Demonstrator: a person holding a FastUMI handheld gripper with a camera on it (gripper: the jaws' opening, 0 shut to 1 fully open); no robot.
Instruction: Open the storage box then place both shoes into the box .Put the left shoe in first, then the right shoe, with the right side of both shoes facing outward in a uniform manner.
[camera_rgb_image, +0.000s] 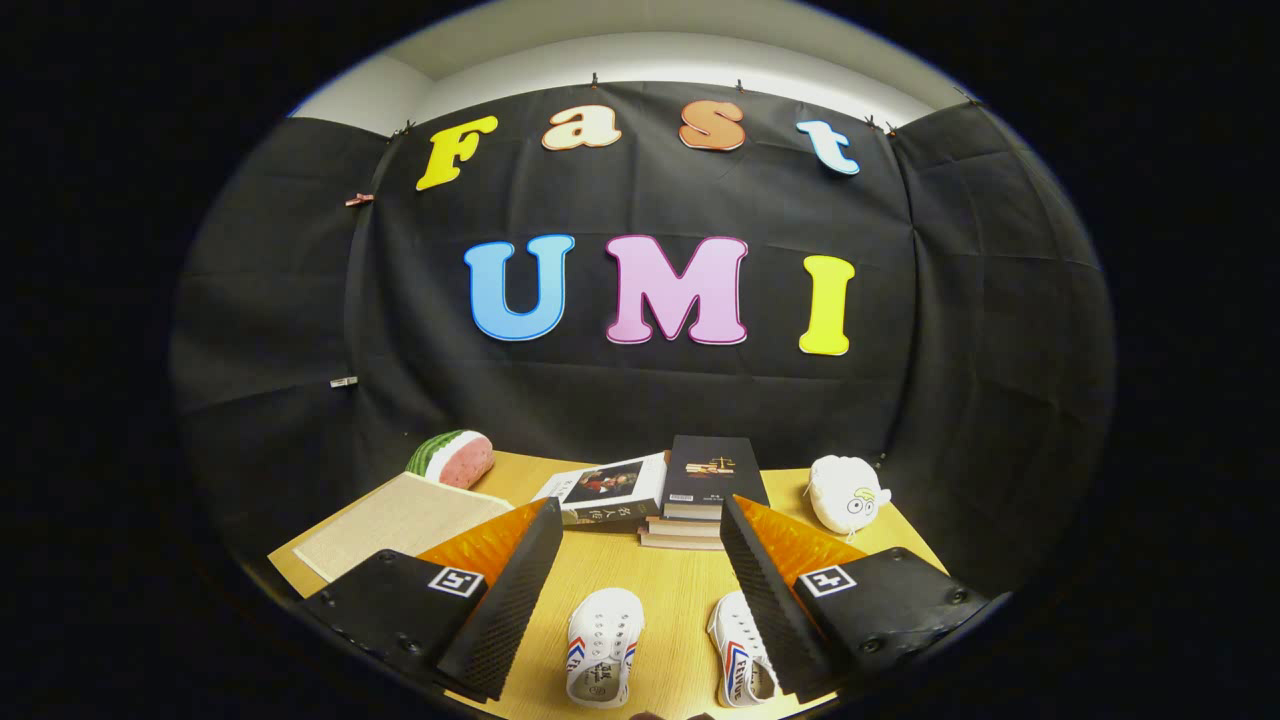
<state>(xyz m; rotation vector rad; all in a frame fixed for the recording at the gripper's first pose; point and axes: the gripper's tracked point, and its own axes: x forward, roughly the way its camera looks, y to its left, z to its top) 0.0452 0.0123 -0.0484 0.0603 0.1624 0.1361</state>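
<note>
Between our claw's (640, 560) spread fingers, which hold nothing, two white shoes (603, 645) (738, 665) lie side by side on the table (670, 590), toes pointing away from us, easy to reach one at a time. We judge the flat woven beige thing (400, 522) to the left, beyond the left finger, to be the storage box, lid not yet lifted. Books (700, 490), a watermelon cushion (452, 458) and a white plush (845, 493) sit well behind, away from the work
</note>
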